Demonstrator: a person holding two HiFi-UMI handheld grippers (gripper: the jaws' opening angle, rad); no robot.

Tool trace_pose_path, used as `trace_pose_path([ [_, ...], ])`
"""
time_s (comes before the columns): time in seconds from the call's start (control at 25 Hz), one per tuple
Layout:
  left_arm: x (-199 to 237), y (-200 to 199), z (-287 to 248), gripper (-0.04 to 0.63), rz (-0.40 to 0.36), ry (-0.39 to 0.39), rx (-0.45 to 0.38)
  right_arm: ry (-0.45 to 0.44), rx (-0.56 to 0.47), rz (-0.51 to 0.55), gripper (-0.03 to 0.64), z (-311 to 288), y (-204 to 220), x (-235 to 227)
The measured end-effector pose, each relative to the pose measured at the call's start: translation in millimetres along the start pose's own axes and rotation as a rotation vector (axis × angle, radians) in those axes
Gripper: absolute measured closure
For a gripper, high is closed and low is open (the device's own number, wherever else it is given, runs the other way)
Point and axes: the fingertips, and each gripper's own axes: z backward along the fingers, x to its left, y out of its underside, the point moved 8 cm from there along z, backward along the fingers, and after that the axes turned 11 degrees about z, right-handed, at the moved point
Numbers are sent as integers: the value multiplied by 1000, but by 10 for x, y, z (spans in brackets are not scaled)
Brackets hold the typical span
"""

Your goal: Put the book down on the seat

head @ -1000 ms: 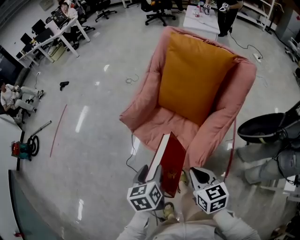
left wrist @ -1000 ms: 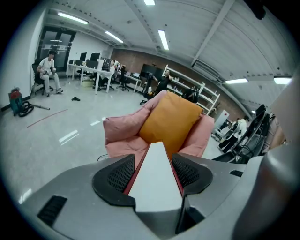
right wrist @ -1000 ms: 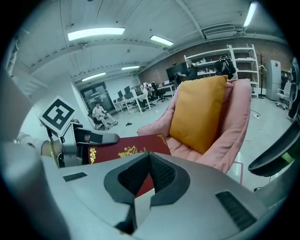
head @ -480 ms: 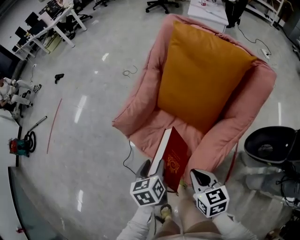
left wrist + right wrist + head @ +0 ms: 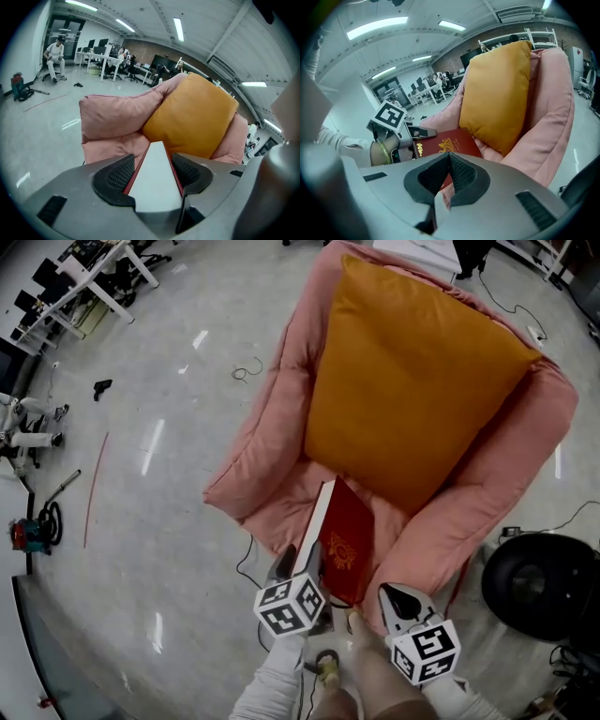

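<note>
A red hardback book (image 5: pixel 345 540) with gold print stands on edge, tilted, over the front of the pink armchair's seat (image 5: pixel 286 498). My left gripper (image 5: pixel 307 570) is shut on its near end. In the left gripper view the book's white page edge (image 5: pixel 157 173) fills the gap between both pads. An orange cushion (image 5: pixel 412 381) leans against the chair's back. My right gripper (image 5: pixel 398 601) hangs just right of the book, jaws shut and empty; in its own view the right gripper (image 5: pixel 449 161) has the book (image 5: pixel 447 143) and the left gripper (image 5: pixel 417 133) ahead at left.
A black round stool (image 5: pixel 539 582) stands right of the armchair. A cable (image 5: pixel 246 369) lies on the glossy floor to the left, with a small vacuum (image 5: pixel 28 531) and desks (image 5: pixel 94 277) farther off. A person (image 5: pixel 55 56) sits at the far left.
Both grippers and the book have moved forward and down toward the armchair. The chair now fills more of the head view, and the book's far end reaches over the seat's front.
</note>
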Motion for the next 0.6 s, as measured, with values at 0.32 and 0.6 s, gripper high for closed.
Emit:
trace_pose_path([
  [0.32, 270, 70, -423, 331, 35, 9, 30, -6, 29, -27, 612, -200, 130, -113],
  [0.6, 599, 48, -396, 267, 95, -91, 99, -23, 34, -31, 612, -212, 74, -33],
])
